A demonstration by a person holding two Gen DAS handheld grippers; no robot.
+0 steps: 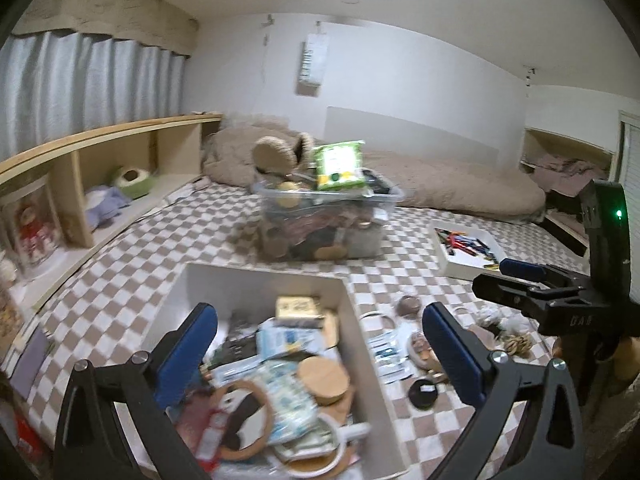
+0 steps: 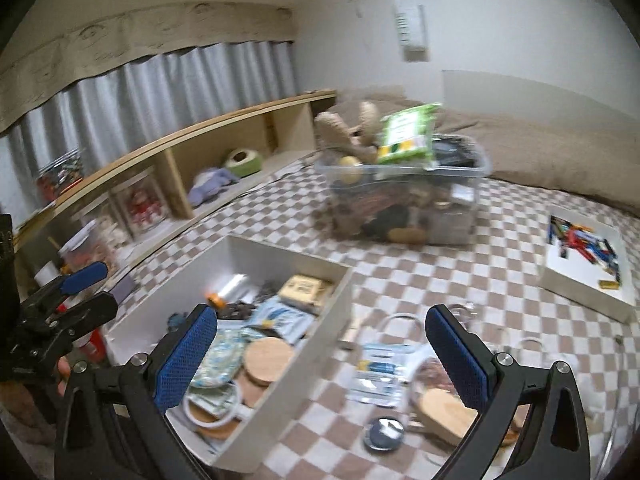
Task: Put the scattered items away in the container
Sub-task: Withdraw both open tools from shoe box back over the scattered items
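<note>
Checkered bedding covers the bed (image 1: pixel 280 240), where a white box (image 1: pixel 362 344) sits already heaped with packets, wooden lids and hoops, while more bits lie scattered just right of it: a packet (image 2: pixel 380 372), a black disc (image 1: pixel 423 391), a wooden lid (image 2: pixel 448 412). Both the left gripper (image 1: pixel 320 360) and right gripper (image 2: pixel 322 360) hang with jaws spread wide and nothing between them. I judge this a gap between picks; next, one gripper must drop onto a loose item, likely the packet.
</note>
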